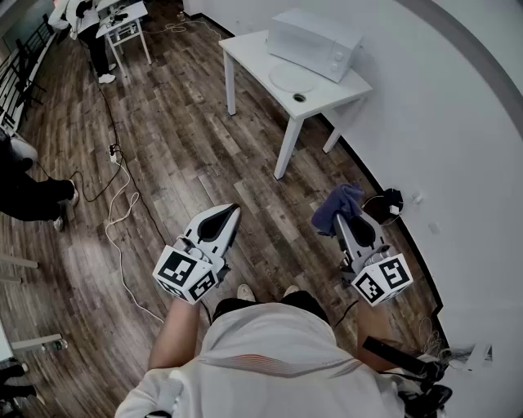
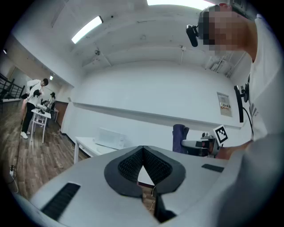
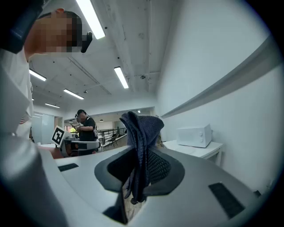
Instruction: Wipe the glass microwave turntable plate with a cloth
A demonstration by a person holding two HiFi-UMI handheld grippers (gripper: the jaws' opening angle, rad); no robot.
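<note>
The glass turntable plate (image 1: 292, 78) lies flat on a white table (image 1: 248, 50) in front of a white microwave (image 1: 315, 42), far ahead of me. My right gripper (image 1: 341, 214) is shut on a dark blue cloth (image 1: 337, 206), which bunches above the jaws; the cloth (image 3: 141, 137) hangs between the pads in the right gripper view, where the microwave (image 3: 194, 135) shows at the right. My left gripper (image 1: 231, 211) is shut and holds nothing; its pads meet at the tips in the left gripper view, with the table (image 2: 88, 144) beyond. Both grippers are held in the air well short of the table.
A wood floor (image 1: 172, 155) lies between me and the table. White and black cables (image 1: 116, 204) trail across it at the left. A dark object with a cable (image 1: 391, 202) lies by the white wall at the right. People stand at a small table (image 1: 122, 20) at the far left.
</note>
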